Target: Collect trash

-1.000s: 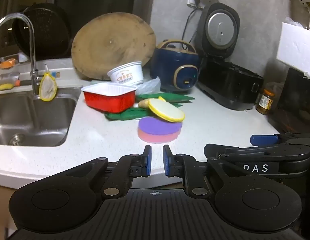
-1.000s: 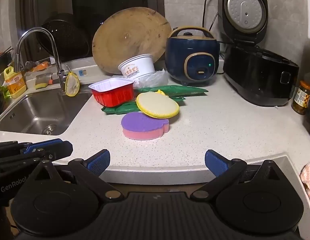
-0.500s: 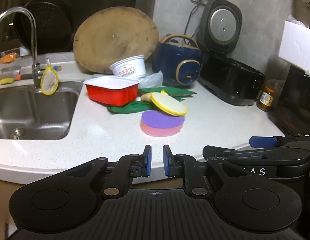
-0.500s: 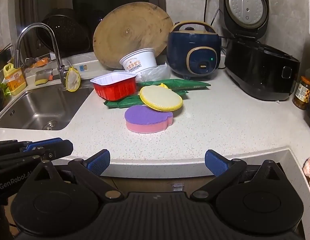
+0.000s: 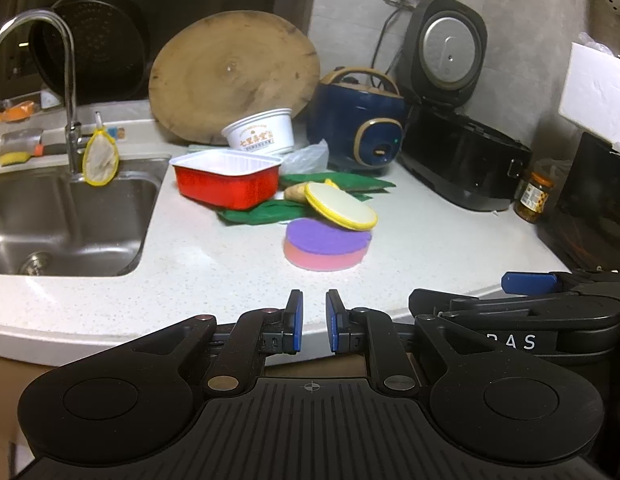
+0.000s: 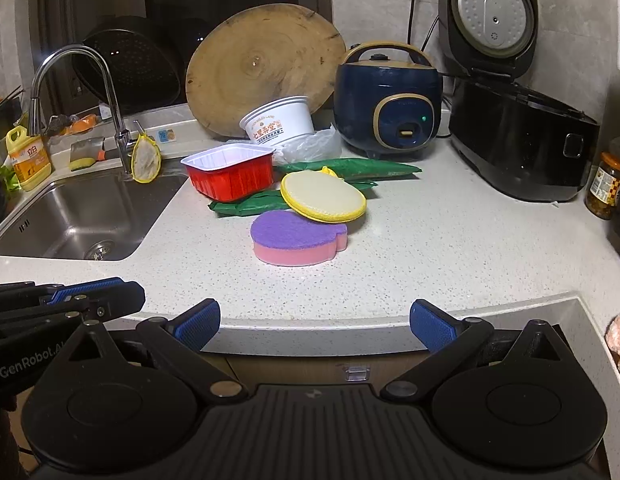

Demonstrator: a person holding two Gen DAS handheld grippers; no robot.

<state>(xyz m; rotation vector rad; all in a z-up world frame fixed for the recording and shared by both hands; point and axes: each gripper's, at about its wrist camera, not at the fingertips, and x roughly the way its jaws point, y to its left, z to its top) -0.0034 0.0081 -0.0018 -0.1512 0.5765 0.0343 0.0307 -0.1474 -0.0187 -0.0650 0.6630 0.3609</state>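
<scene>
A red food tray (image 5: 227, 182) (image 6: 229, 176), a white paper bowl (image 5: 261, 135) (image 6: 278, 124), a clear plastic bag (image 5: 305, 158) (image 6: 310, 144) and green wrappers (image 5: 265, 214) (image 6: 350, 168) lie on the white counter (image 5: 213, 264) (image 6: 430, 248). A yellow sponge (image 5: 340, 206) (image 6: 322, 195) leans on a purple-pink sponge (image 5: 326, 244) (image 6: 295, 242). My left gripper (image 5: 311, 326) is nearly shut and empty at the counter's front edge. My right gripper (image 6: 314, 326) is open and empty, also at the front edge.
A steel sink (image 5: 61, 220) (image 6: 81, 220) with a tap is at the left. A round wooden board (image 5: 233, 76) (image 6: 261, 68), a blue cooker (image 5: 360, 124) (image 6: 390, 108) and a black open cooker (image 5: 462, 140) (image 6: 518, 128) stand at the back. A jar (image 5: 534, 198) (image 6: 606, 186) is at the right.
Both grippers have risen a little and edged toward the counter; the items sit lower and larger in view. Jaw openings are unchanged.
</scene>
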